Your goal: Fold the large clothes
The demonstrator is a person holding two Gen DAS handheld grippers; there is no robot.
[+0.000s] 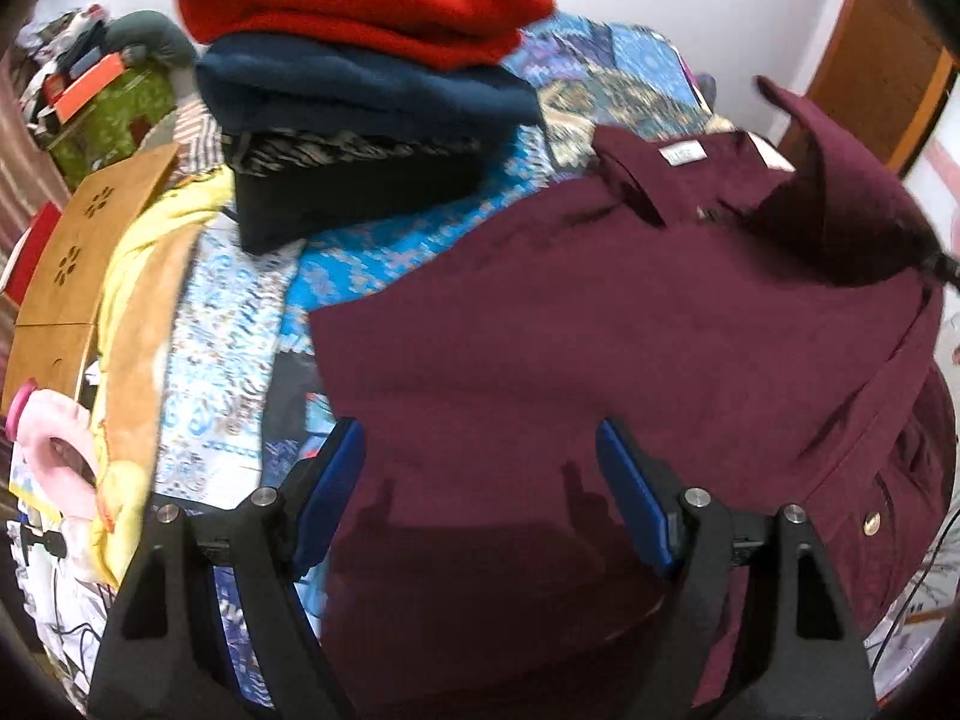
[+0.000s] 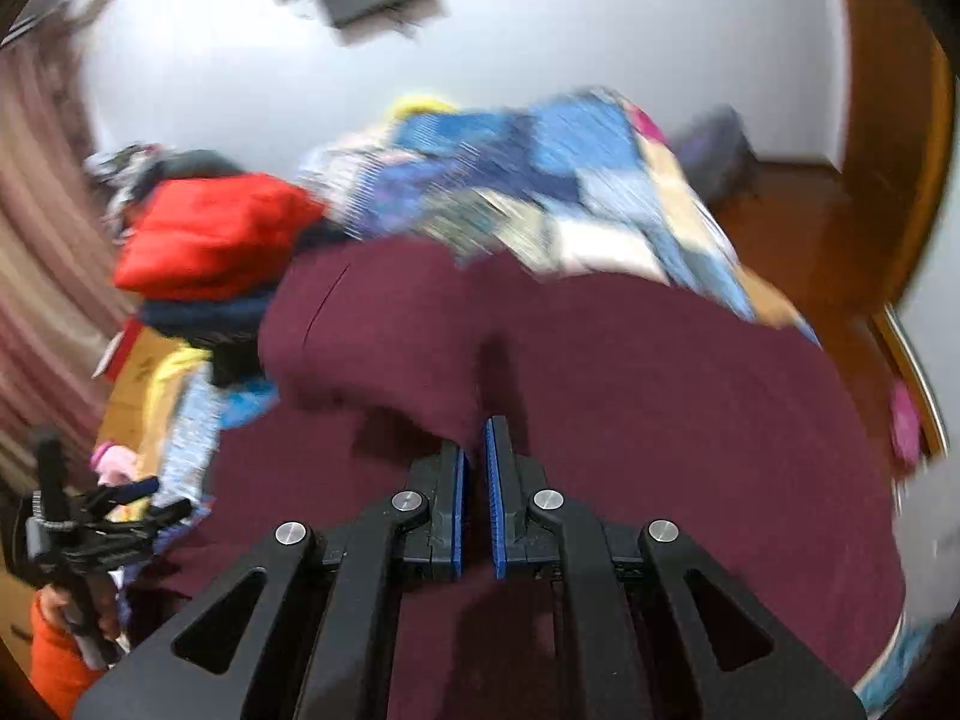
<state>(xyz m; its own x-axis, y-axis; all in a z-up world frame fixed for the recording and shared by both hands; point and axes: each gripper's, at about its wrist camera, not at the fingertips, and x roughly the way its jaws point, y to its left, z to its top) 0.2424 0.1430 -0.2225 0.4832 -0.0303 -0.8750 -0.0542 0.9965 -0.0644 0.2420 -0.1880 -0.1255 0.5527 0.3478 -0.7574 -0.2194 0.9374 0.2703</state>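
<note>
A large maroon shirt (image 1: 600,330) lies spread on the patterned bedspread (image 1: 384,264), collar and white label at the far end. My left gripper (image 1: 480,438) hovers open over the shirt's near left part, nothing between its blue pads. In the right wrist view my right gripper (image 2: 477,429) is shut on a raised fold of the maroon shirt (image 2: 630,390), which bunches up just ahead of the fingertips. That lifted flap (image 1: 840,210) stands up at the right of the left wrist view. The left gripper (image 2: 90,516) also shows at the lower left there, held by a hand in an orange sleeve.
A stack of folded clothes, red on top (image 1: 360,6), then navy (image 1: 360,90) and black, sits at the bed's far left. A yellow cloth (image 1: 156,276) and a wooden board (image 1: 78,258) lie along the left edge. A wooden door (image 1: 882,54) stands at the right.
</note>
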